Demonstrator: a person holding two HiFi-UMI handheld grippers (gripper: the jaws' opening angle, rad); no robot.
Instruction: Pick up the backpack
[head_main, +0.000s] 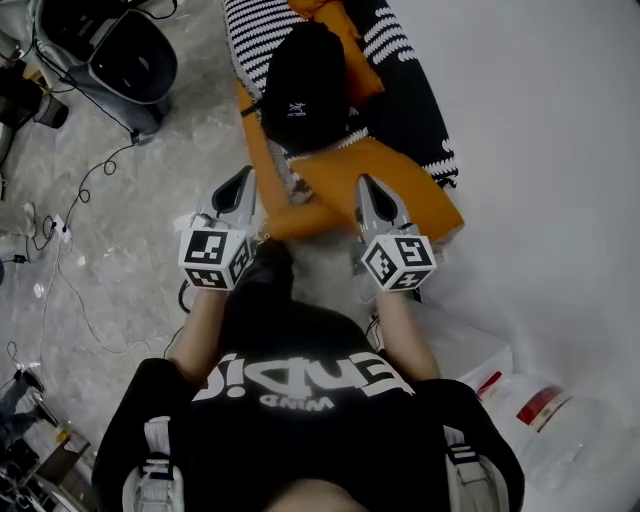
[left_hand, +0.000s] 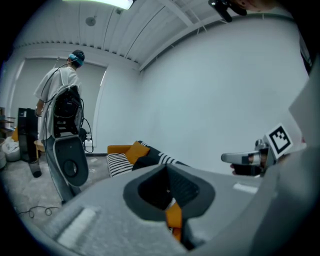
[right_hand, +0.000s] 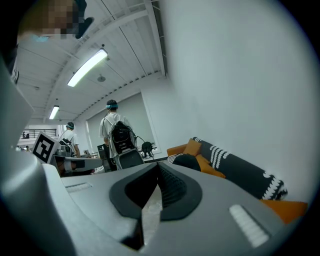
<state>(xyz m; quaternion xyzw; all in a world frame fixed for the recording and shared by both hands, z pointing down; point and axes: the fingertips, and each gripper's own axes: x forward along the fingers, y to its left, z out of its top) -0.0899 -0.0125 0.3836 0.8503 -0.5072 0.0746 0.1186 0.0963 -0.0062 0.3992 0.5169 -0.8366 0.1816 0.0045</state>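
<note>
Head view: black backpack (head_main: 305, 85) lies on the orange sofa (head_main: 400, 180), at 12 o'clock from both tools and well apart from them. It rests partly on a black-and-white striped blanket (head_main: 250, 35). Left tool (head_main: 242, 182): jaws pressed together, nothing between them. Right tool (head_main: 368, 188): likewise pressed together, empty. Both point at the sofa's near edge. Cables (head_main: 75, 200) trail over the floor at 9 o'clock.

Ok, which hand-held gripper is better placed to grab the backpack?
Left, narrowly. The left hand-held gripper looks slightly nearer the backpack than the right hand-held gripper; both are shut and short of it.
</note>
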